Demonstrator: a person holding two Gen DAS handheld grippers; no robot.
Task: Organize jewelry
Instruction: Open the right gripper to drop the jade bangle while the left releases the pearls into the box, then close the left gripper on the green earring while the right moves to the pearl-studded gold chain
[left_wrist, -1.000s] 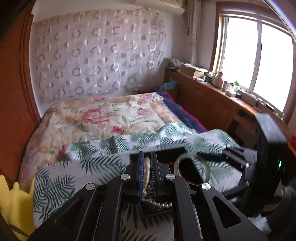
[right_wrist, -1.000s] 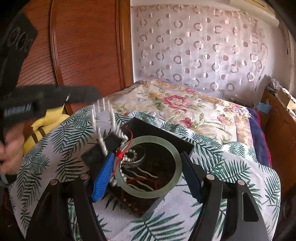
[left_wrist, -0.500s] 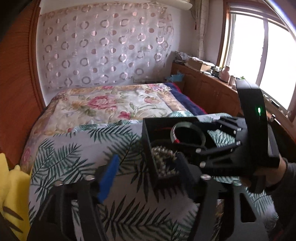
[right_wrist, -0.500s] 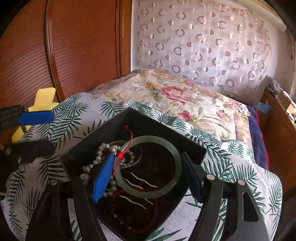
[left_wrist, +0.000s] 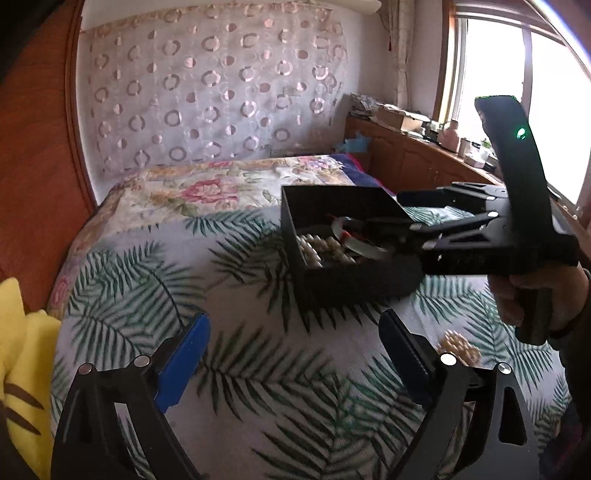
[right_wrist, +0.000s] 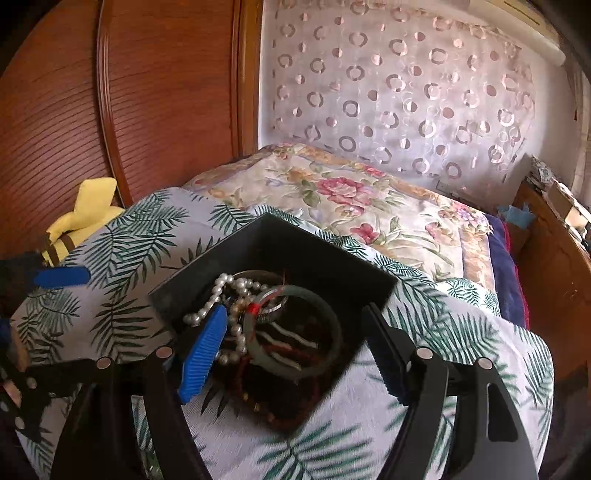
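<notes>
A black open box (right_wrist: 266, 236) sits on the palm-leaf bedspread (right_wrist: 129, 258). Inside it lie a white pearl necklace (right_wrist: 221, 295), a green jade bangle (right_wrist: 334, 325) with a red thread, and dark red cord bracelets (right_wrist: 280, 373). My right gripper (right_wrist: 295, 354) hangs over the box, its jaws opening, and the bangle lies loose between the pads with a gap on both sides. My left gripper (left_wrist: 291, 362) is short of the box (left_wrist: 332, 206), its jaws opening wide over bare bedspread. In the left wrist view the right gripper (left_wrist: 391, 236) reaches into the box beside the pearls (left_wrist: 317, 247).
A cluster of cream beads (left_wrist: 458, 349) lies on the bedspread near the hand (left_wrist: 535, 295) holding the right gripper. A yellow plush (right_wrist: 92, 206) sits at the left by the wooden headboard (right_wrist: 147, 92). A floral quilt (left_wrist: 207, 192) lies beyond, and wooden cabinets (left_wrist: 424, 162) run under the window.
My left gripper opened, dropped the pearl necklace into the box and pulled back toward the near side. The bangle, held between the right pads before, now lies loose in the box.
</notes>
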